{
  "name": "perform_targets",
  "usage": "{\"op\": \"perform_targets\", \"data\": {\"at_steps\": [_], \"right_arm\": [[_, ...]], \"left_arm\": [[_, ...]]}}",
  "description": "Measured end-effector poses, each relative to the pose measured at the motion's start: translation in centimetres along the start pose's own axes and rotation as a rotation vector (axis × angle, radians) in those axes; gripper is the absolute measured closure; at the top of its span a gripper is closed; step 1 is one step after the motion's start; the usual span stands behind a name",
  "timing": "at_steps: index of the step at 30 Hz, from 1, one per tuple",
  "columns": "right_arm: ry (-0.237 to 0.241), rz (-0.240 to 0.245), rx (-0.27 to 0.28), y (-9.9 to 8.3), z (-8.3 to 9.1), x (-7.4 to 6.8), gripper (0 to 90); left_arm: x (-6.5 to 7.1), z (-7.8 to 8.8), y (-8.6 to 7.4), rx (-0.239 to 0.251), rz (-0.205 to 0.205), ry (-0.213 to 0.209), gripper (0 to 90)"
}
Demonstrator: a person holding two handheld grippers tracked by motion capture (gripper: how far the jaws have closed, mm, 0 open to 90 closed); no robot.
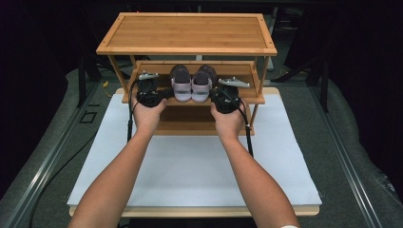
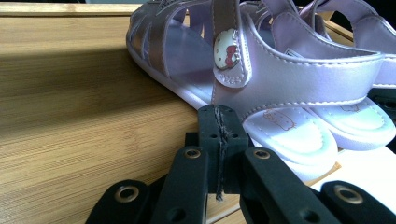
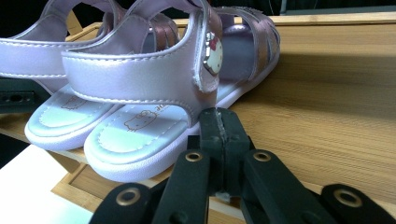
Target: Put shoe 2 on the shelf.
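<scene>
The sandals (image 1: 191, 83) sit on the rack's (image 1: 186, 33) middle shelf (image 1: 247, 98), between both hand-held grippers, long axes running near to far, heels near. Left hand-held gripper (image 2: 219, 122) and right hand-held gripper (image 3: 219, 122) each have jaws pressed together, empty, touching a heel's outer side. Sandals: pearly lilac, strapped, cartoon badge.

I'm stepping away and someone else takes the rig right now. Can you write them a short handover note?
Left hand-held gripper: jaws shut, empty, tips at the outer side of the left sandal.
Right hand-held gripper: jaws shut, empty, tips at the outer side of the right sandal.
Both sandals sit side by side on the middle shelf of the bamboo rack, heels overhanging the front edge.
Done: pair is on the shelf.
Left, probably: nudge them further in.
</scene>
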State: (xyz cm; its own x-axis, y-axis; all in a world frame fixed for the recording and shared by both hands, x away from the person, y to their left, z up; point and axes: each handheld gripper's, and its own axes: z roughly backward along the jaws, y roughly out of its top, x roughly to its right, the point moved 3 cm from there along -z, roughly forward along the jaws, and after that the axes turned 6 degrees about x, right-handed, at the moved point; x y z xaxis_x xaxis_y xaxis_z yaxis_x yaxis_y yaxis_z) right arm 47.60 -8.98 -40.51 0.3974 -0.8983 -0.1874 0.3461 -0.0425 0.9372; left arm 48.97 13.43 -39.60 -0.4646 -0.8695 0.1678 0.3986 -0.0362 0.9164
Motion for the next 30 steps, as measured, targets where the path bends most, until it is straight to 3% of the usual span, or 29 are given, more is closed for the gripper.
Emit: {"op": "perform_targets", "data": {"at_steps": [1,2,4,9,13,15,22,23,30], "right_arm": [[0.004,-0.004,0.0,0.0,0.0,0.0,90.0],[0.003,-0.014,0.064,-0.1,-0.6,0.0,90.0],[0.004,-0.005,0.057,0.0,-0.7,0.0,90.0],[-0.011,0.018,0.062,0.4,-1.3,-0.2,90.0],[-0.021,0.006,0.041,0.8,-1.7,0.0,90.0],[-0.013,-0.009,0.124,0.8,-2.4,-0.1,90.0],[-0.015,0.021,0.053,0.8,-2.1,-0.1,90.0],[-0.019,0.028,0.008,0.8,-1.8,0.0,90.0],[-0.031,0.014,0.018,0.8,-1.9,0.3,90.0]], "left_arm": [[0.1,-0.1,-0.1,-0.005,-0.003,0.016,90.0],[0.3,-0.2,0.0,-0.001,-0.002,0.023,90.0],[0.5,-0.4,0.1,-0.001,-0.016,0.042,90.0],[0.1,-0.8,0.6,-0.012,-0.024,0.02,90.0],[-0.4,-1.1,0.8,-0.016,-0.001,0.006,90.0],[-0.5,-1.2,0.8,-0.011,-0.002,0.012,90.0],[-0.6,-1.3,0.7,-0.007,0.01,0.012,90.0],[-0.6,-1.3,0.7,-0.008,0.019,0.012,90.0],[-0.5,-1.3,0.6,-0.011,0.018,0.015,90.0]]}}
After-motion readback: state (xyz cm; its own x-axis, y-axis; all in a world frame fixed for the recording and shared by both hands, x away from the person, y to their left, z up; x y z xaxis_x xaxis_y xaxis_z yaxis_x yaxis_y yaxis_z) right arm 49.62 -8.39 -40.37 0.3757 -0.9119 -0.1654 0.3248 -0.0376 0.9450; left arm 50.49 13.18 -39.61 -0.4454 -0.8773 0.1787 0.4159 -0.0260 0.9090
